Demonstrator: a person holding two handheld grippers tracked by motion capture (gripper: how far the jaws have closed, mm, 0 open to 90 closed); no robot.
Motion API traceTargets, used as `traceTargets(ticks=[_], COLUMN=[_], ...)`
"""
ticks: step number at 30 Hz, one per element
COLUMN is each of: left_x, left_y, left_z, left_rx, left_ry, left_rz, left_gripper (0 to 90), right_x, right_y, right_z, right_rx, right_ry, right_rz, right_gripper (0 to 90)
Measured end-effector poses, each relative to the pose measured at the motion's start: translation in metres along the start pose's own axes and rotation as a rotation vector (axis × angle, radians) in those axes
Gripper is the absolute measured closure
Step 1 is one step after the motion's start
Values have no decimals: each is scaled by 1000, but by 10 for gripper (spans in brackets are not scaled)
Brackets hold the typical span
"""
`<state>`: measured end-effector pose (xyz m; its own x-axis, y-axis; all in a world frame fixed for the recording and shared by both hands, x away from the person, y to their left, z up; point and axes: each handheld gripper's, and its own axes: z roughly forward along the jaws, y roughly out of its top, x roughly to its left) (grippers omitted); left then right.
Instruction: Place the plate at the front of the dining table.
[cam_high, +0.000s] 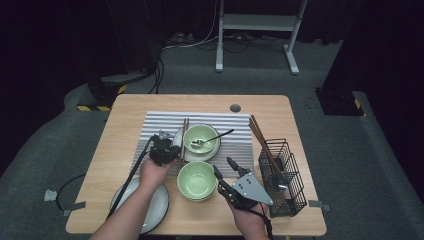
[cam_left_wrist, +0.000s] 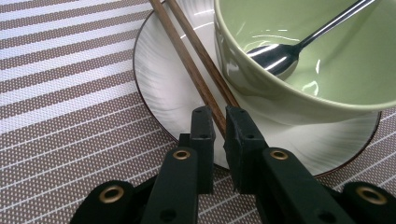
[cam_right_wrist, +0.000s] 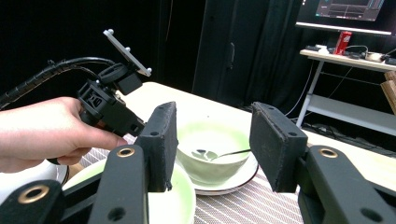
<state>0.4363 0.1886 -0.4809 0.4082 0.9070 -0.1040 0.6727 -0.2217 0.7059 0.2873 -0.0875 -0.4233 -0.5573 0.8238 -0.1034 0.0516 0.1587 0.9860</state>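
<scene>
The near ends of the brown chopsticks (cam_left_wrist: 198, 77) are pinched between the nearly closed jaws of the left gripper (cam_left_wrist: 219, 123), resting on the white plate (cam_left_wrist: 159, 88) beside the green bowl (cam_left_wrist: 322, 60). The right gripper (cam_right_wrist: 212, 144) is held wide open, empty.

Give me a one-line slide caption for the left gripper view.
Left gripper pinching wooden chopsticks on a white plate beside a green bowl holding a spoon.

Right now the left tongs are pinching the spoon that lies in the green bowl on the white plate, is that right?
Not the spoon. The left tongs are closed on the pair of chopsticks leaning on the white plate beside the green bowl. The spoon lies untouched inside that bowl, as the left gripper view shows.
</scene>
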Motion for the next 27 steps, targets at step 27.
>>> traceTargets(ticks=[27], left_x=[-2], left_y=[2], left_z=[5], left_rx=[-11], left_ry=[-31], left_rz=[15], left_gripper=[822], right_x=[1], right_y=[0], right_z=[1], right_rx=[3], right_ry=[0], right_rz=[-1], right_gripper=[515])
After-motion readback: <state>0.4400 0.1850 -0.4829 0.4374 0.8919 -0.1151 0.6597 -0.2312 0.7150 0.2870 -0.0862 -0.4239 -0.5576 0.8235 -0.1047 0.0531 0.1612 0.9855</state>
